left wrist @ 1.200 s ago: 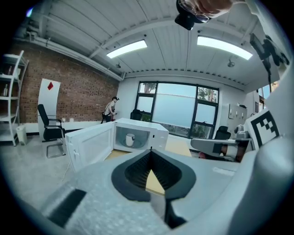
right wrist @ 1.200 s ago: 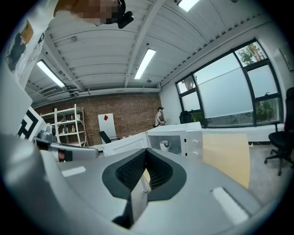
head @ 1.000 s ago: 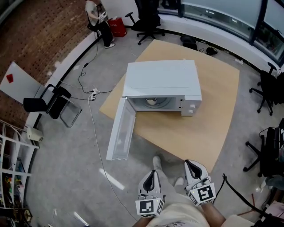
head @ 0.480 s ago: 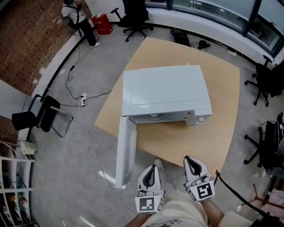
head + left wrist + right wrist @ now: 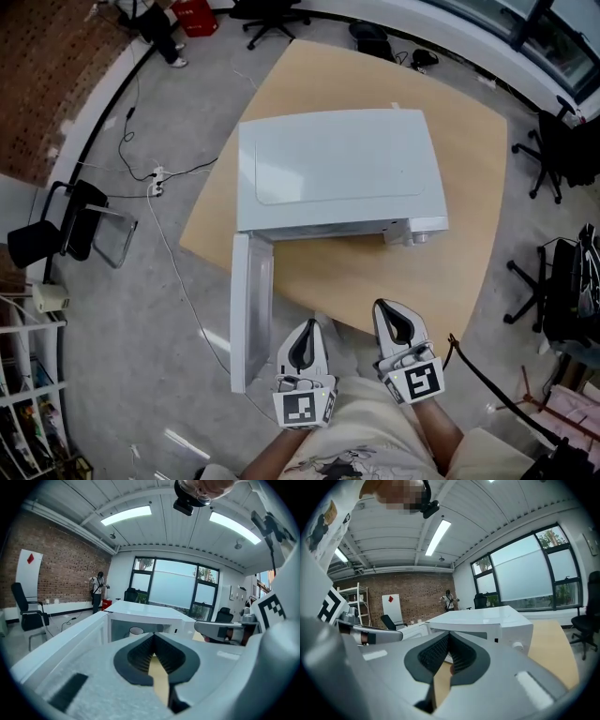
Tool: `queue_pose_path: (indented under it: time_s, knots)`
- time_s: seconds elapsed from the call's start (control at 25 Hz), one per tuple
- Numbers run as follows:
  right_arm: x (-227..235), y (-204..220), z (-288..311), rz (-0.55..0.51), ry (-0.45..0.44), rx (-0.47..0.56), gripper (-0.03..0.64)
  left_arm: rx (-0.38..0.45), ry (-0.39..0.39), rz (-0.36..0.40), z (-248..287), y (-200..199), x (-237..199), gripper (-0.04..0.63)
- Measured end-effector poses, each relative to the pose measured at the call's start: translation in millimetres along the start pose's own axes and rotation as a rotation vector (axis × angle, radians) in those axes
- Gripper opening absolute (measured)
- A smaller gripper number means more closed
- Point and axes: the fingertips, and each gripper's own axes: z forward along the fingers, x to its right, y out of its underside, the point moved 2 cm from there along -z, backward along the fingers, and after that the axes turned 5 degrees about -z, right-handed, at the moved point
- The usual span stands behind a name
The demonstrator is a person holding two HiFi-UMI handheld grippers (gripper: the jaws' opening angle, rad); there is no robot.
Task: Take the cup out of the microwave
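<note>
The left gripper [image 5: 153, 636] has its jaws closed, the ribbed dark pads meeting at the tips with nothing between them. The right gripper [image 5: 449, 636] is the same, pads pressed together and empty. Both are held side by side, close to the person's body and just off the near edge of the wooden table [image 5: 375, 281], pointing toward the white microwave [image 5: 333, 169] that sits on it. Neither touches the microwave. The microwave's door [image 5: 251, 309] stands swung wide open on the left side, reaching out past the table edge toward the person, so its outer end is just beside the left gripper. The cup [image 5: 136, 631], pale and round-rimmed, stands inside the microwave's cavity; only the left gripper view shows it, looking in past the open door, and in the head view the microwave's top hides it. On the grey floor to the left a cable [image 5: 178, 272] runs past a black chair [image 5: 56, 230], and a person [image 5: 155, 28] stands far off by the brick wall.
</note>
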Motion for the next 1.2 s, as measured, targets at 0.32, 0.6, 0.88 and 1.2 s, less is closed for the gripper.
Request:
queue_pose_path:
  time_s: [0.32, 0.6, 0.88, 1.2]
  knots:
    - [22, 24, 17, -0.007, -0.058, -0.039, 0.005, 0.016, -0.032, 0.011, 49, 8, 2, 0.058]
    - [36, 35, 32, -0.001, -0.073, -0.069, 0.005, 0.000, -0.071, 0.026, 110, 30, -21, 0.207]
    - [41, 43, 40, -0.010, -0.065, -0.089, 0.005, -0.042, -0.103, 0.081, 163, 59, -45, 0.289]
    - [40, 45, 50, -0.005, -0.072, -0.088, 0.005, 0.013, -0.125, 0.099, 216, 60, -63, 0.393]
